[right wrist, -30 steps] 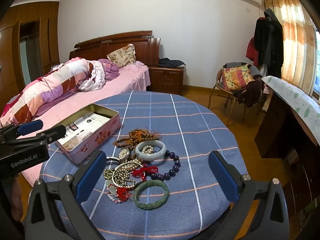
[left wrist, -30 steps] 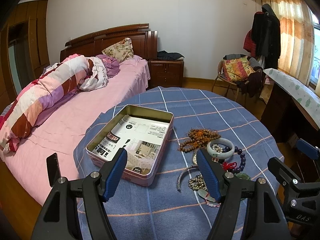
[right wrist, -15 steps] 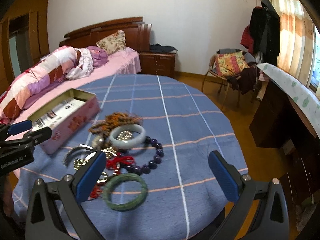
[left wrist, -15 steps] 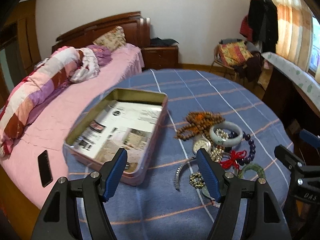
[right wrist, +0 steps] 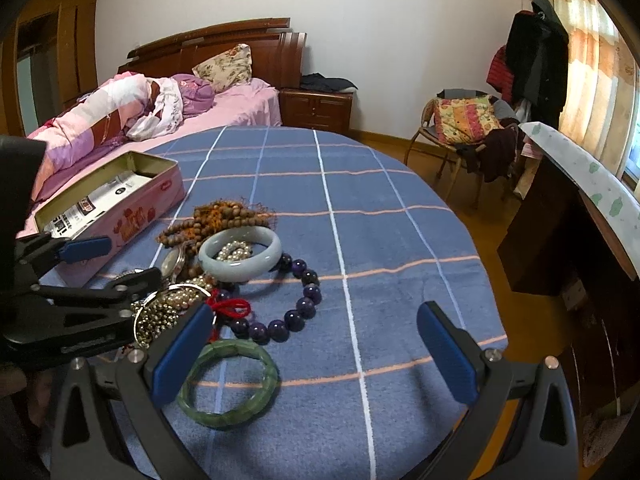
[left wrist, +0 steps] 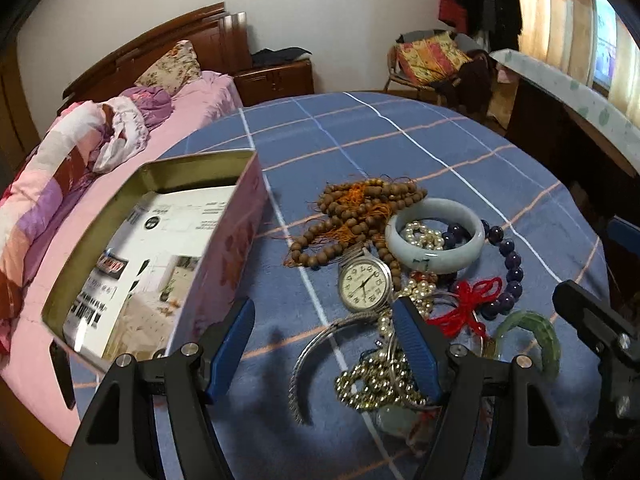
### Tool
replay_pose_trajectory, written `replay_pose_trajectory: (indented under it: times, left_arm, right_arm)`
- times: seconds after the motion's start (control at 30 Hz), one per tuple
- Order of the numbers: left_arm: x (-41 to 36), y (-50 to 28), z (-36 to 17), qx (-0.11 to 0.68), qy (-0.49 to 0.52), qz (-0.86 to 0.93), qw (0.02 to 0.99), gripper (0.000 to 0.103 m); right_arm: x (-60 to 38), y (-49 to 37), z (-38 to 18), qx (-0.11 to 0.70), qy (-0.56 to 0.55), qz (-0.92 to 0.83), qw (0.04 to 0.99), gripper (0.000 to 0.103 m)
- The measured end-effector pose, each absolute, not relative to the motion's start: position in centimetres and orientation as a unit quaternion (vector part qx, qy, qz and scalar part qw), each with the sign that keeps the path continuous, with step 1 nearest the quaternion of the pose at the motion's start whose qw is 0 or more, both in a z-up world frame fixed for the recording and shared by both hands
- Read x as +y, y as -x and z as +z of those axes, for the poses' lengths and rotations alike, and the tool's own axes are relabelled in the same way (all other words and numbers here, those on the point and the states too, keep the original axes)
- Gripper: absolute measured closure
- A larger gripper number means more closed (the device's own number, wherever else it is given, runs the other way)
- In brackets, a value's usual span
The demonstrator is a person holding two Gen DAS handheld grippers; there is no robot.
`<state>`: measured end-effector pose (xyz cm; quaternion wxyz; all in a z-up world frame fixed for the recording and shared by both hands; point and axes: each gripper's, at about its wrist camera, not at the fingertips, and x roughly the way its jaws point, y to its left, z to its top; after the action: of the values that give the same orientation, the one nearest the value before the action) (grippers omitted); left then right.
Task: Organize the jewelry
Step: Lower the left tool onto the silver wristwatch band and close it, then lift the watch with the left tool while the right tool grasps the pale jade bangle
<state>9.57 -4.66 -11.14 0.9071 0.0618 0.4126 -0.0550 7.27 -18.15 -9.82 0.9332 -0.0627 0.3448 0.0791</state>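
Grippers: left gripper & right gripper both spread wide, empty, over jewelry pile beside tin.

Metal tin, glossy stone bangle, woven cloth tablecloth.

White walls enclose the room. A wooden-headboard bed with pink bedding occupies the upper left; a chair and curtained window occupy the upper right. Wooden floor.
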Motion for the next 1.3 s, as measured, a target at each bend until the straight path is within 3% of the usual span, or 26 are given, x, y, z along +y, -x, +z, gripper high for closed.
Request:
replay_pose_trajectory:
  times: [0.17,0.3,0.57,0.63,0.7,0.97,1.0,1.03,1.3]
  left_arm:
    - [-4.5,-10.0,-11.4,0.412,-0.058,-0.061,0.907,0.032]
    - [-4.0,-9.7,-11.3,0.409,-0.058,-0.065,0.908,0.041]
    - [-3.2,-8.9,-10.9,0.409,-0.057,-0.080,0.907,0.048]
    - [-3.5,-8.9,-11.0,0.410,-0.070,-0.081,0.906,0.053]
    - [-3.9,-9.0,-11.5,0.419,-0.079,-0.085,0.901,0.075]
    - [-3.3,-10.1,-12.8,0.442,-0.055,-0.088,0.891,0.078]
    - [-3.2,-10.1,-12.8,0.442,-0.050,-0.089,0.891,0.096]
    - [-3.2,-10.1,-12.8,0.443,-0.049,-0.091,0.891,0.099]
    - [-2.2,-8.9,-9.1,0.383,-0.018,-0.083,0.920,0.101]
  right_arm:
    - [-18.0,-7.3,-10.0,0.345,0.064,0.081,0.933,0.000]
    - [-17.8,-7.4,-10.3,0.348,0.066,0.082,0.932,0.000]
    - [-17.2,-7.4,-10.7,0.351,0.072,0.085,0.930,0.000]
    - [-17.0,-7.3,-10.8,0.353,0.072,0.087,0.929,0.000]
    - [-16.8,-7.3,-10.9,0.355,0.075,0.089,0.928,0.000]
    - [-16.6,-7.0,-10.9,0.353,0.079,0.091,0.928,0.000]
    - [-16.6,-7.1,-10.9,0.353,0.077,0.091,0.928,0.000]
    - [-16.7,-7.1,-10.9,0.354,0.074,0.092,0.928,0.000]
    - [-17.9,-8.9,-9.5,0.340,0.044,0.110,0.933,0.000]
